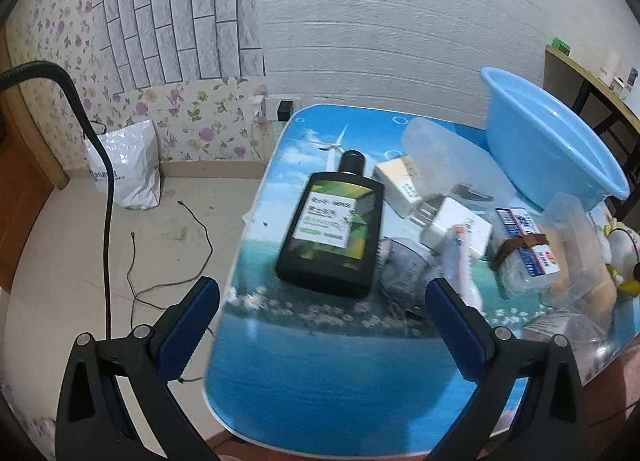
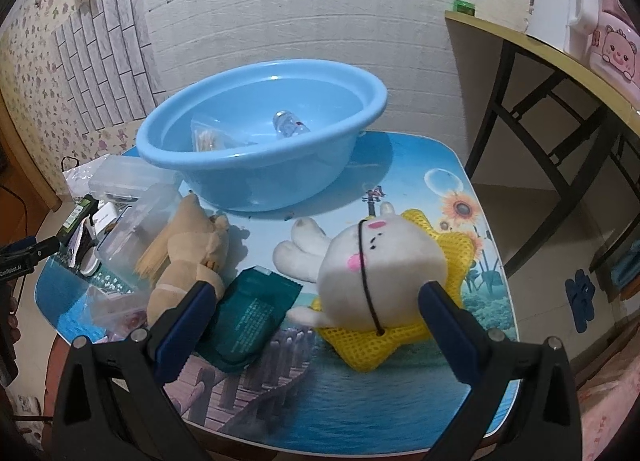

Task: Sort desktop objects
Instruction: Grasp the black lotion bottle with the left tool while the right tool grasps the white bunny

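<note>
In the left wrist view my left gripper [image 1: 322, 301] is open and empty, just short of a black bottle with a green label [image 1: 332, 227] lying on the blue picture table [image 1: 320, 373]. Right of the bottle lie white boxes [image 1: 452, 221], a clear box [image 1: 568, 245] and a bundled pack [image 1: 524, 249]. In the right wrist view my right gripper [image 2: 316, 309] is open and empty above a white rabbit plush in yellow mesh [image 2: 376, 265]. A dark green packet [image 2: 248, 321] and a tan plush [image 2: 192, 257] lie to its left. The blue basin [image 2: 260, 129] holds a small bottle [image 2: 288, 125] and a bag.
A white bag [image 1: 128, 165] and loose cables [image 1: 172, 253] lie on the floor left of the table. A wall socket [image 1: 280, 109] is behind it. A folding table [image 2: 540, 53] stands to the right, with blue slippers [image 2: 580, 297] on the floor.
</note>
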`<state>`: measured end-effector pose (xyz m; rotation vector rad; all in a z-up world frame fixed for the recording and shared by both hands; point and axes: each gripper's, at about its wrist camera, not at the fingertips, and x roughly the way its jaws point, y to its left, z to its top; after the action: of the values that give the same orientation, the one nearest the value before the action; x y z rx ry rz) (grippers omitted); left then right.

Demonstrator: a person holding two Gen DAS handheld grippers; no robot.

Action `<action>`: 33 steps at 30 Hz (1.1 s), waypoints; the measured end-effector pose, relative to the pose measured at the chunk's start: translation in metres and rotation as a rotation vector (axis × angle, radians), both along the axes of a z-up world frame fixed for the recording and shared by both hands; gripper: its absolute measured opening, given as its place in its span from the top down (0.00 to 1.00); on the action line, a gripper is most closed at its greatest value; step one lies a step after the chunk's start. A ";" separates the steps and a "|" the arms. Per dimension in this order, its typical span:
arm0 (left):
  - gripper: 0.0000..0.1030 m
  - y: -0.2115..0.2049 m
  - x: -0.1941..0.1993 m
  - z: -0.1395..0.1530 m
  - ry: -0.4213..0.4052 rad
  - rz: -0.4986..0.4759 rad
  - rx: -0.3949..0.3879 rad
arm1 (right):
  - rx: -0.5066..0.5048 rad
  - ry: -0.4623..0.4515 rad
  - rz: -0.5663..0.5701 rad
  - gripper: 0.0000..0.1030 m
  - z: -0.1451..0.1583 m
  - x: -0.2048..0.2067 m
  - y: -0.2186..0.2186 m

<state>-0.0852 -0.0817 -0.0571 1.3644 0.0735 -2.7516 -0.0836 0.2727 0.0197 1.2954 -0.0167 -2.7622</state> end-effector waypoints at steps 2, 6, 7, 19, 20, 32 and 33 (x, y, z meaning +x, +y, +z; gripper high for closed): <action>0.00 -0.004 -0.004 -0.003 -0.004 -0.011 -0.013 | 0.010 -0.001 -0.010 0.00 0.000 -0.003 0.002; 0.00 -0.013 -0.014 -0.012 -0.029 -0.012 -0.042 | 0.033 -0.011 -0.037 0.00 -0.002 -0.008 0.005; 0.00 -0.016 -0.016 -0.015 -0.032 -0.013 -0.030 | 0.042 -0.015 -0.047 0.00 -0.004 -0.010 0.007; 0.00 -0.016 -0.035 -0.026 -0.053 -0.036 0.014 | 0.079 -0.045 -0.099 0.00 -0.015 -0.024 0.020; 0.00 -0.015 -0.036 -0.026 -0.050 -0.040 0.010 | 0.082 -0.047 -0.098 0.00 -0.015 -0.025 0.020; 0.00 -0.010 -0.054 -0.034 -0.060 -0.067 0.002 | 0.084 -0.058 -0.087 0.00 -0.024 -0.037 0.021; 0.00 -0.010 -0.054 -0.034 -0.060 -0.069 0.001 | 0.073 -0.058 -0.093 0.00 -0.025 -0.037 0.023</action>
<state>-0.1388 -0.0915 -0.0910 1.4759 0.0245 -2.7639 -0.1208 0.2955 -0.0050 1.4275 0.0202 -2.8265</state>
